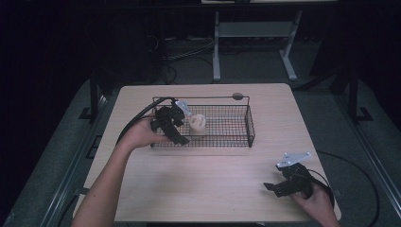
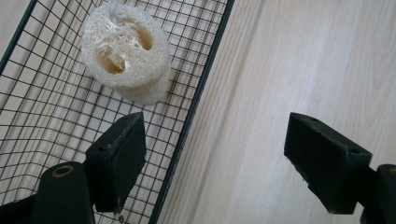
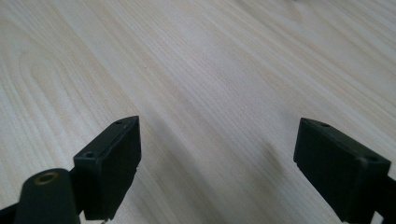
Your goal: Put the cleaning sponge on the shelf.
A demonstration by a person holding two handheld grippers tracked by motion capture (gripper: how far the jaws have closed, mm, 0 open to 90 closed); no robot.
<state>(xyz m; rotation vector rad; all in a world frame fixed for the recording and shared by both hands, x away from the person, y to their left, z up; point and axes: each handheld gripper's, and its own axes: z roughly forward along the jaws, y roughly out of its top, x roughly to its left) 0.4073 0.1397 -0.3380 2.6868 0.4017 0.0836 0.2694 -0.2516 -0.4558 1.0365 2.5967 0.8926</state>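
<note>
Two wide-open claws, left claw straddling wire basket wall beside loofah.

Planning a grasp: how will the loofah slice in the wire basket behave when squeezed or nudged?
The loofah slice looks porous with open holes, so probably very light and somewhat springy. Its fibrous surface should grip rather than slip. Leaning on the wire basket mesh, it may tip flat if nudged by the left tool.

around the work: bare wood and dark floor

the pale wood-grain surface carries a small round dark disc near its far edge. beyond it, on the grey floor, stand the white metal legs of another table, with black cables lying tangled to their left.
</note>
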